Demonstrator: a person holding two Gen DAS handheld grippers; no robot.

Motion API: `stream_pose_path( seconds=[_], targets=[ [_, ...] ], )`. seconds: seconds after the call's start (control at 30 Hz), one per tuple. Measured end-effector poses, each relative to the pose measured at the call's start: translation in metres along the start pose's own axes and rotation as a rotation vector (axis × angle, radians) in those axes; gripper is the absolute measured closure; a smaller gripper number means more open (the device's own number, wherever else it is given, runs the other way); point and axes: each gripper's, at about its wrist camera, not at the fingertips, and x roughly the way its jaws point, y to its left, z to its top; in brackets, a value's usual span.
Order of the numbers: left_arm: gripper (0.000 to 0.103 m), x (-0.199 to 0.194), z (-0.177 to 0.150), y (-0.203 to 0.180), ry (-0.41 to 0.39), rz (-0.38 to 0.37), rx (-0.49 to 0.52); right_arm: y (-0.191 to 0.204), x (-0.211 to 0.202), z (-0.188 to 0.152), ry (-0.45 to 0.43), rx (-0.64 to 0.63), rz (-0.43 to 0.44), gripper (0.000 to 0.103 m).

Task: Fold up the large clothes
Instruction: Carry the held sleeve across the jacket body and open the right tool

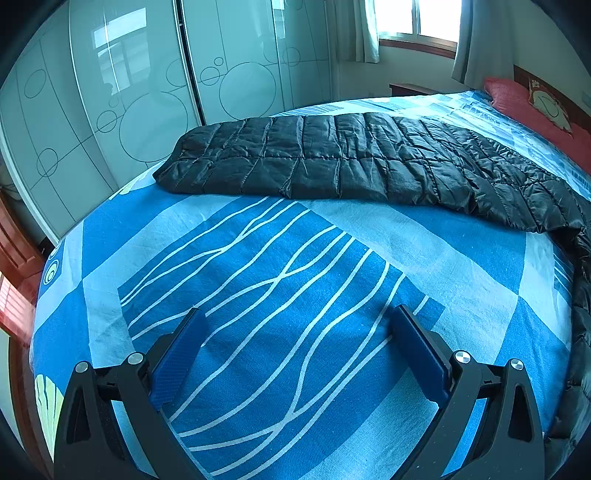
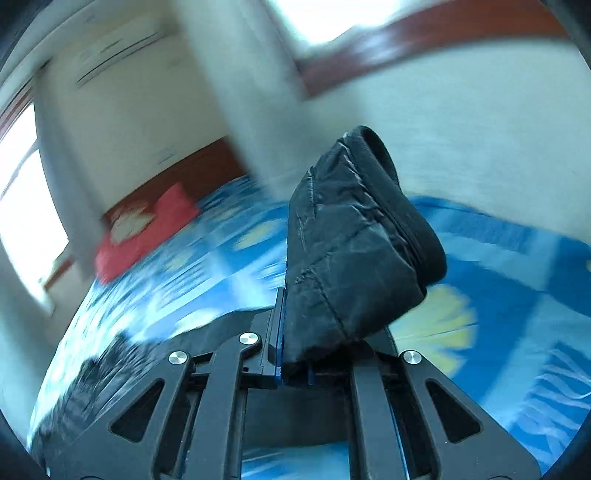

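Note:
A black quilted puffer jacket (image 1: 332,162) lies flat across the far part of the blue patterned bed (image 1: 280,280), and part of it runs down the right edge. My left gripper (image 1: 295,328) is open and empty, low over the sheet, well short of the jacket. My right gripper (image 2: 295,332) is shut on a sleeve of the jacket. The sleeve's cuffed end (image 2: 354,240) sticks up above the fingers, lifted over the bed. The right wrist view is motion-blurred.
A red pillow (image 1: 532,107) lies at the head of the bed against a wooden headboard; it also shows in the right wrist view (image 2: 144,236). Sliding wardrobe doors (image 1: 122,110) stand beyond the bed's far-left side. A curtained window (image 1: 413,22) is behind.

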Motion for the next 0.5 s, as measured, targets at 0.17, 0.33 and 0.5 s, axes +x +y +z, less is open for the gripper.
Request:
stream_pose_path(
  seconds=[0.17,0.33,0.5],
  targets=[
    [0.004,0.0,0.0,0.002,-0.002,-0.007,-0.006,0.114,0.022,-0.039,0.094,-0.144,0.098,0.095],
    [0.004,0.0,-0.001,0.003,-0.008,-0.014,-0.013,0.218,0.036,-0.095,0.196,-0.283,0.182,0.095],
    [0.004,0.0,-0.003,0.004,-0.014,-0.022,-0.02,0.289,0.035,-0.144,0.264,-0.393,0.242,0.095]
  ],
)
